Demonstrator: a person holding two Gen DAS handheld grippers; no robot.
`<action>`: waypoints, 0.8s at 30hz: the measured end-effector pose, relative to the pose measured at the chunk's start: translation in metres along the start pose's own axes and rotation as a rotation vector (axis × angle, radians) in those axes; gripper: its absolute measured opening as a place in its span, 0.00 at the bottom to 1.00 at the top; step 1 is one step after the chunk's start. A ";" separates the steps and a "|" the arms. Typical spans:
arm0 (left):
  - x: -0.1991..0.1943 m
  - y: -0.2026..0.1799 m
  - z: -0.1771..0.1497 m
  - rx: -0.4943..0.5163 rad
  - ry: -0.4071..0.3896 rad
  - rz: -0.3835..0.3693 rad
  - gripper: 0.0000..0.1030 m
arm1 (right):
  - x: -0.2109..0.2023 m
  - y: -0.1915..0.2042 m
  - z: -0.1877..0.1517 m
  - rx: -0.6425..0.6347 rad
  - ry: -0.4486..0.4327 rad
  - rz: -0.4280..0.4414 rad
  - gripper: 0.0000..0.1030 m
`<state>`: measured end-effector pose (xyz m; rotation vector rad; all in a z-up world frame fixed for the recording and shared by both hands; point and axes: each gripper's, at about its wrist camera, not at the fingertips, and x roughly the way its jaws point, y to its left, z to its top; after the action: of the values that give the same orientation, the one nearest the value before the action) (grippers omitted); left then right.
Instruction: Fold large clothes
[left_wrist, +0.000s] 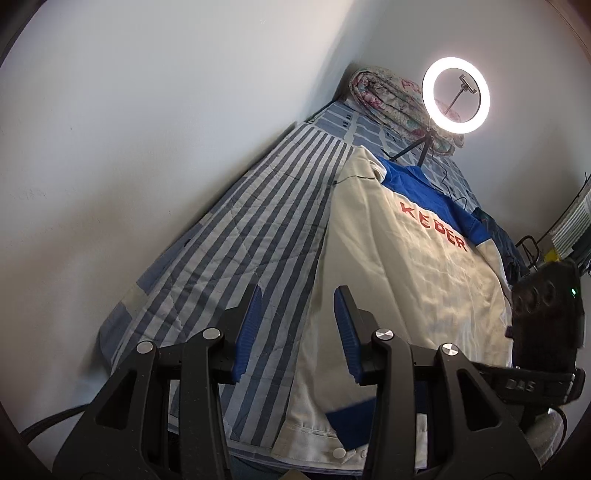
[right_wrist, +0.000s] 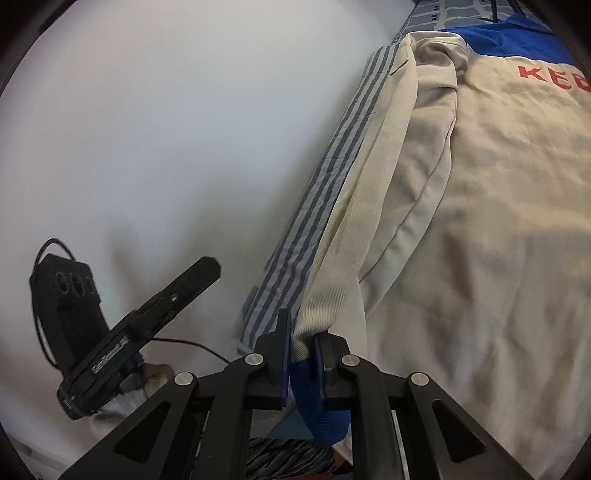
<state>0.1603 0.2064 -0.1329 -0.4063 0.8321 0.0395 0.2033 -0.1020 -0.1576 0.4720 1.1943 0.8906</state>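
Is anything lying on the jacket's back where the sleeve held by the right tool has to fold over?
Nothing visible: the right tool grips the sleeve, and the jacket back is bare.

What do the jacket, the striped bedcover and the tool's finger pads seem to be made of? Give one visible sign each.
Jacket: probably matte cotton-type twill; fine diagonal weave and soft creases.
Striped bedcover: thin quilted woven cloth, likely cotton; stitch lines and wrinkles.
Finger pads on the left tool: blue ribbed rubber or plastic; fine ridges, dull sheen.
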 end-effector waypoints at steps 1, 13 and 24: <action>0.001 0.000 -0.001 0.002 0.007 -0.001 0.44 | -0.008 -0.004 -0.006 0.017 -0.017 0.005 0.08; 0.040 -0.023 -0.040 0.047 0.187 -0.079 0.47 | -0.044 -0.088 -0.100 0.290 -0.040 0.044 0.08; 0.058 -0.041 -0.085 0.082 0.327 -0.154 0.47 | -0.050 -0.111 -0.089 0.232 0.030 -0.173 0.32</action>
<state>0.1472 0.1304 -0.2124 -0.4037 1.1182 -0.2081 0.1528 -0.2190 -0.2393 0.5338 1.3521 0.6160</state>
